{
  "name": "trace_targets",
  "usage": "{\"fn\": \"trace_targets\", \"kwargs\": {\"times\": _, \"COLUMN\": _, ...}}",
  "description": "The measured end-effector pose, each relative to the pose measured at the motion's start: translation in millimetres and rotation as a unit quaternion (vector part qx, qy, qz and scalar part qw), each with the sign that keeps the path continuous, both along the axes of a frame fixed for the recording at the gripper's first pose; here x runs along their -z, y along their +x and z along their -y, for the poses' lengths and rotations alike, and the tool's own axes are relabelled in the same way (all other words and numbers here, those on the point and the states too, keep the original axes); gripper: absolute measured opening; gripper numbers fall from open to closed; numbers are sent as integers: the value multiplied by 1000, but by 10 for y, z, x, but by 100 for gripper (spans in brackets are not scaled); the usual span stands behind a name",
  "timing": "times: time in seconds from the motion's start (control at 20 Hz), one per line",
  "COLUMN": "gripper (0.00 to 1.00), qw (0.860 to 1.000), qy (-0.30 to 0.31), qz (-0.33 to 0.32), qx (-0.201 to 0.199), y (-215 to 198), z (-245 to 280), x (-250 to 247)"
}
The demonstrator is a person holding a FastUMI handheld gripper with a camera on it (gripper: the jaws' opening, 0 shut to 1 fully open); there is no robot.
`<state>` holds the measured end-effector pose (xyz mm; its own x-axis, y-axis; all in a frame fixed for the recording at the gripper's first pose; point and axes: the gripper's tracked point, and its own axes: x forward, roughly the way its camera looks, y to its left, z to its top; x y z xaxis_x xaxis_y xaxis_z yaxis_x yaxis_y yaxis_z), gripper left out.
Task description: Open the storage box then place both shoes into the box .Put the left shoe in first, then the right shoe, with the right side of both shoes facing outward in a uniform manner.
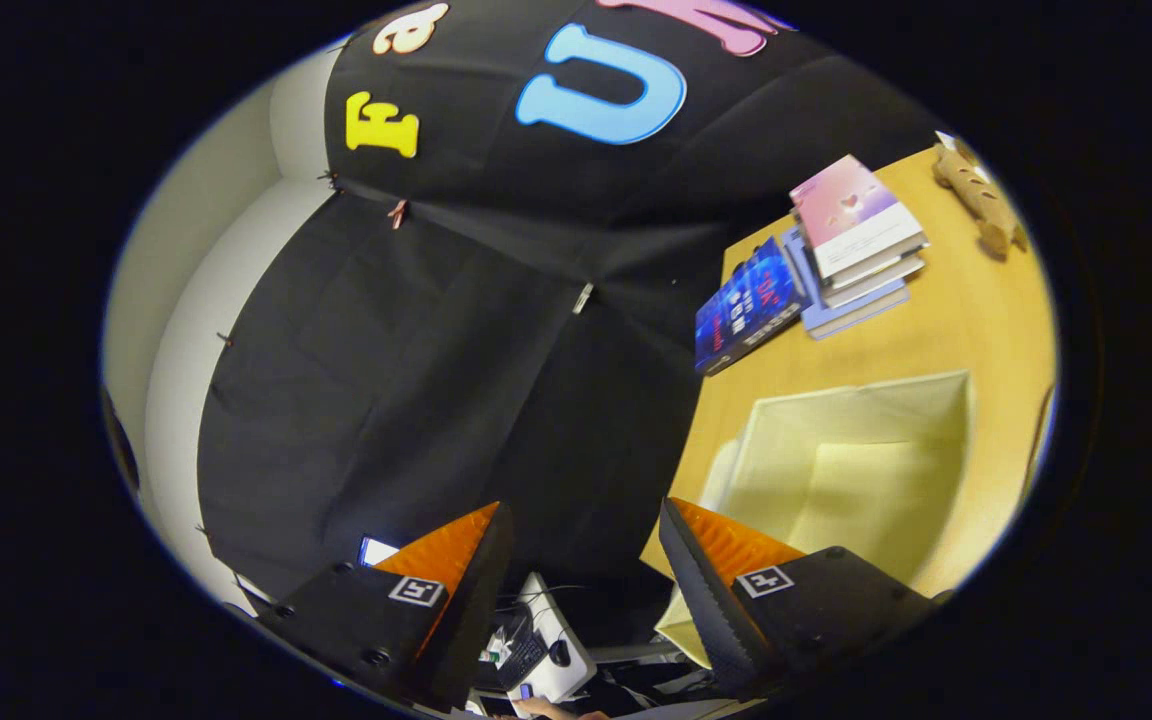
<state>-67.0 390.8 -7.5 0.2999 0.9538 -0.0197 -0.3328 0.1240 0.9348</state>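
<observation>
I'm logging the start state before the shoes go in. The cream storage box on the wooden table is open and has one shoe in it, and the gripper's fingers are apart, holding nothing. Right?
Not quite. The gripper view shows the cream storage box open but empty, with no shoe inside. The rest holds: it sits on the wooden table, and the gripper has its fingers apart, holding nothing.

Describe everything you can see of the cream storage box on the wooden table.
The storage box is a cream, fabric-looking bin with soft, straight walls and a flat bottom. It stands open, no lid on it, and what shows of its inside is empty. It rests on the wooden table, just beyond one finger of the open gripper, which hides its near corner. A stack of books lies farther off, apart from it. Nothing else touches the box.
</observation>
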Motion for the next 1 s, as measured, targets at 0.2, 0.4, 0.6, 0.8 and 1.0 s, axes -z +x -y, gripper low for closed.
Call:
{"fn": "trace_targets", "kwargs": {"times": 0.2, "gripper": 90, "qw": 992, "qy": -107, "qz": 17, "qx": 67, "y": 402, "z": 722, "x": 497}}
{"fn": "trace_targets", "kwargs": {"times": 0.4, "gripper": 96, "qw": 969, "qy": -224, "qz": 33, "qx": 97, "y": 614, "z": 1445, "x": 1107}}
{"fn": "trace_targets", "kwargs": {"times": 0.6, "gripper": 96, "qw": 951, "qy": -292, "qz": 2, "qx": 101, "y": 718, "z": 1896, "x": 1685}}
{"fn": "trace_targets", "kwargs": {"times": 0.8, "gripper": 96, "qw": 933, "qy": -352, "qz": -34, "qx": 68, "y": 626, "z": 2095, "x": 2320}}
{"fn": "trace_targets", "kwargs": {"times": 1.0, "gripper": 95, "qw": 907, "qy": -417, "qz": -39, "qx": 37, "y": 565, "z": 2238, "x": 2878}}
